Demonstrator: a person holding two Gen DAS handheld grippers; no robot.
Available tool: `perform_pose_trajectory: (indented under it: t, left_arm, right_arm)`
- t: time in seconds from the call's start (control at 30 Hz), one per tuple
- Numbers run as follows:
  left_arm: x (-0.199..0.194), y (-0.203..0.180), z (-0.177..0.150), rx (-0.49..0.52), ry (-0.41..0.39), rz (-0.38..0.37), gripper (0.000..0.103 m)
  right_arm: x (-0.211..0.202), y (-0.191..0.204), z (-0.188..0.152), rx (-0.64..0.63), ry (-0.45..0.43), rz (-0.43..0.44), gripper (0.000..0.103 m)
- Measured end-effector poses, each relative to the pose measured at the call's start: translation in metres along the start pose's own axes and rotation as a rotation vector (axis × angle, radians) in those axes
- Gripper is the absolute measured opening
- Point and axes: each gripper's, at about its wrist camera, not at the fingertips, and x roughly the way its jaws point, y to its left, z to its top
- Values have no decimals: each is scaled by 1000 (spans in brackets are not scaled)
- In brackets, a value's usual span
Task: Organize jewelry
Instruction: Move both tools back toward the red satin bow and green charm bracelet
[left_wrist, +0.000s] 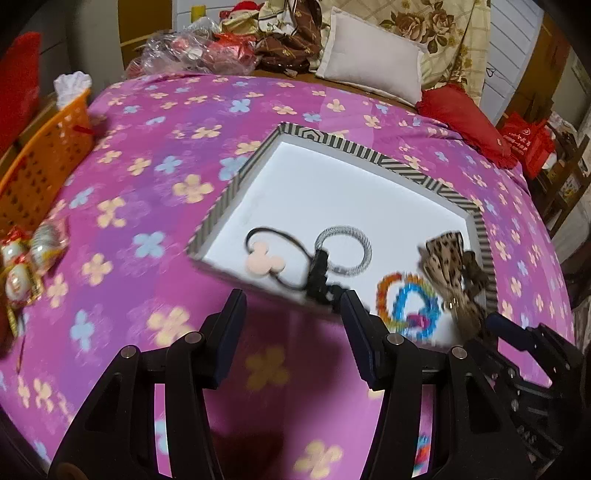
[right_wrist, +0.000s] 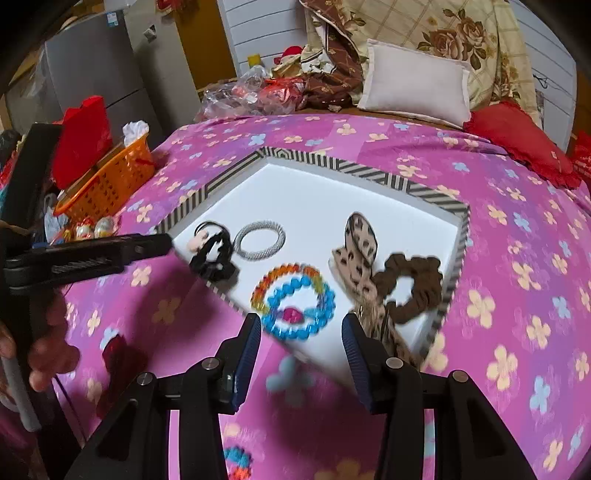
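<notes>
Left gripper (left_wrist: 293, 306) and right gripper (right_wrist: 301, 330): both spread, nothing between the fingers, above the pink bedspread (right_wrist: 517, 295). Just beyond, the striped tray (right_wrist: 369, 173) on the bed contains a blue bead bracelet (right_wrist: 299, 310), rainbow bracelet (right_wrist: 266, 284), brown scrunchie (right_wrist: 413, 288), leopard tie (right_wrist: 360, 243), silver bangle (right_wrist: 260, 240) and black hair tie (right_wrist: 212, 254).

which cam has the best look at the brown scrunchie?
Right wrist: the brown scrunchie shows as a full ring in the tray's right corner. Left wrist catches only a blurred dark edge behind the leopard-print bow.
</notes>
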Motion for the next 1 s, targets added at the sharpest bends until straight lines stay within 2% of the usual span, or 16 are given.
perform_pose_trajectory:
  t: [0.47,0.53,0.6,0.67,1.0]
  left_arm:
    - [-49,16,-91,29,-16,68,53]
    - [-54,16,-98,27,-18,76,53]
    - [-58,15,-106,26,-22,82,53]
    - [-63,14,-114,28,-29,91,53]
    - [-73,23,-140,2,-20,84,53]
  right_arm:
    - [-40,24,-53,-3,7,10,45]
    - [-45,27,-58,-3,3,13,47]
    - [-50,33,-64,-11,-4,13,59]
    - [-52,38,-68,-20,-9,11,63]
    - [-58,48,-92,-42,14,17,63]
